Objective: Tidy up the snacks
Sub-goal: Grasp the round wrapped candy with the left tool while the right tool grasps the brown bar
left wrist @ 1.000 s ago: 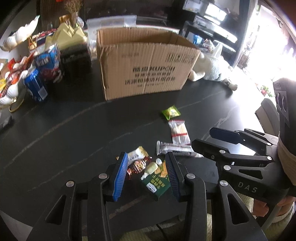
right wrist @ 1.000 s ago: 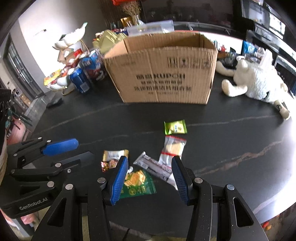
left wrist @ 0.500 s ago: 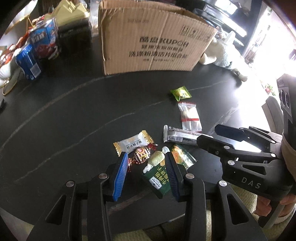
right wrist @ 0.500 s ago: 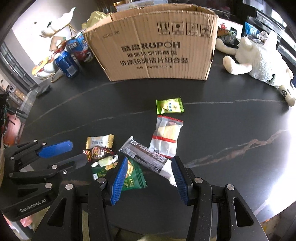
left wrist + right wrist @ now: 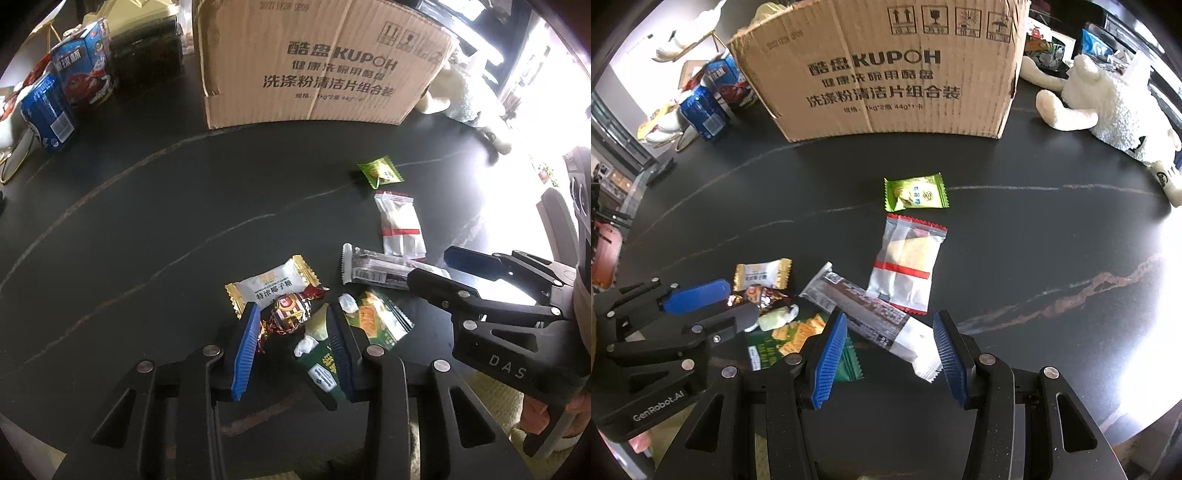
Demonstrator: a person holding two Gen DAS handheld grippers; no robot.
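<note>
A small pile of snacks lies near the front edge of the dark table (image 5: 1015, 258), waiting to go into the big cardboard box (image 5: 886, 74) at the back. The left gripper (image 5: 291, 332) hangs over a round candy in shiny red wrap (image 5: 288, 314). Its jaws have just been closing, with the candy between them, but they are not pinching it yet. The right gripper (image 5: 890, 339) stands spread around the end of a long dark bar (image 5: 864, 314), ready to grab it.

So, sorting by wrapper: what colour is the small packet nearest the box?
Light green packet; clearest in the right wrist view.
</note>
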